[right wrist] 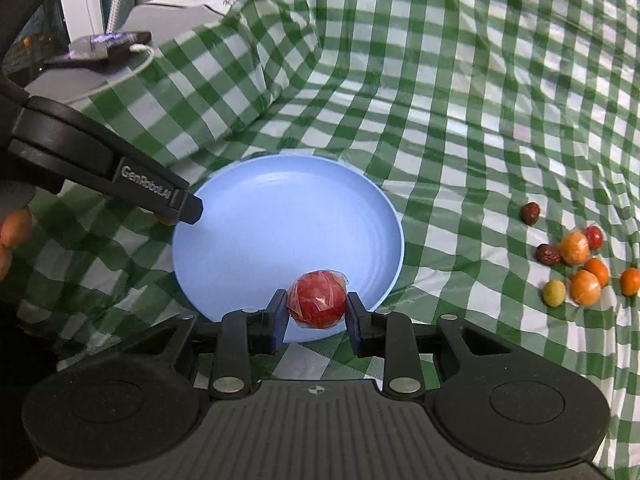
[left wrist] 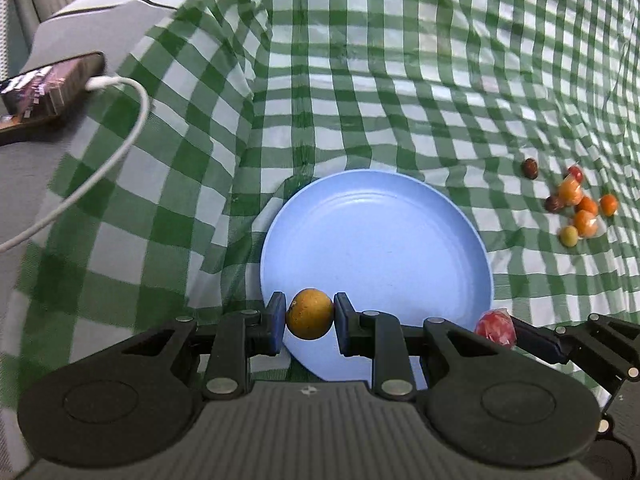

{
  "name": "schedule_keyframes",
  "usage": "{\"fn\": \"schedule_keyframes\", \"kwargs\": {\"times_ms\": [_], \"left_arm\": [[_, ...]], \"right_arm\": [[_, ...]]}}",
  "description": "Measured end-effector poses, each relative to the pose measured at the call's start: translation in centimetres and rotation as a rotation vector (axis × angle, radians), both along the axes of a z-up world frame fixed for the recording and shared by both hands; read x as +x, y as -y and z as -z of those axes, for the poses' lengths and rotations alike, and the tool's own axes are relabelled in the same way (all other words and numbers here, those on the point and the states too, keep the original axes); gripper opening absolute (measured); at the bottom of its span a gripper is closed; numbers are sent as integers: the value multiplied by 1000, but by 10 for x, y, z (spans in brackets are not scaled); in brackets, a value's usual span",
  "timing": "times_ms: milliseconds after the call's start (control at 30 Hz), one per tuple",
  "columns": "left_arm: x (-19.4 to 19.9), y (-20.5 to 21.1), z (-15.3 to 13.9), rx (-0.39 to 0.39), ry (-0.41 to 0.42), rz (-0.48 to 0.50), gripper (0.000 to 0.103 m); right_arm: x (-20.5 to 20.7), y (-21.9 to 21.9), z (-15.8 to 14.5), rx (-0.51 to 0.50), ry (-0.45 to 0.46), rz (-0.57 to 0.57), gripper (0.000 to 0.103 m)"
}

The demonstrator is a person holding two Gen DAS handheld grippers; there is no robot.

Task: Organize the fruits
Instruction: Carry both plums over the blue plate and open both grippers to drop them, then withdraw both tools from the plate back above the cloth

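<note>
A small yellow-orange fruit [left wrist: 309,313] sits clamped in the left tool [left wrist: 309,322] over the blue plate [left wrist: 376,236] — the right tool [right wrist: 318,312] pinches a plastic-wrapped red fruit [right wrist: 318,299], likely slippery, best gripped mid-body.

Both the left gripper [left wrist: 309,322] and right gripper [right wrist: 317,322] are matte black plastic, with ribbed grey housings, round side discs, silver screw heads, dark blue finger pads [left wrist: 276,320], and white "GenRobot.AI" lettering on one arm.
</note>
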State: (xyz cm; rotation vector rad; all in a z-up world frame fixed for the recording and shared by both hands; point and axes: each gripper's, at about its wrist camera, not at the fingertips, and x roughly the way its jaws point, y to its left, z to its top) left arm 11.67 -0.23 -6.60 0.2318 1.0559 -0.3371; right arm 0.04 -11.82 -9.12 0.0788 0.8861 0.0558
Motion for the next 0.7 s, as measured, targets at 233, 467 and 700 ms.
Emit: {"fn": "schedule_keyframes", "kwargs": {"times_ms": [233,467,700], "left_arm": [[14,3,14,29,5,10,36],[-3,4,-14,0,121,45,103],[-52,-17,-28,19,112,32,103]], "right_arm": [[18,0,7,-9,-12,-12,33],[18,7,-12,-35,37,17,85],[-35,-1,-28,4,-21,-12,98]]}}
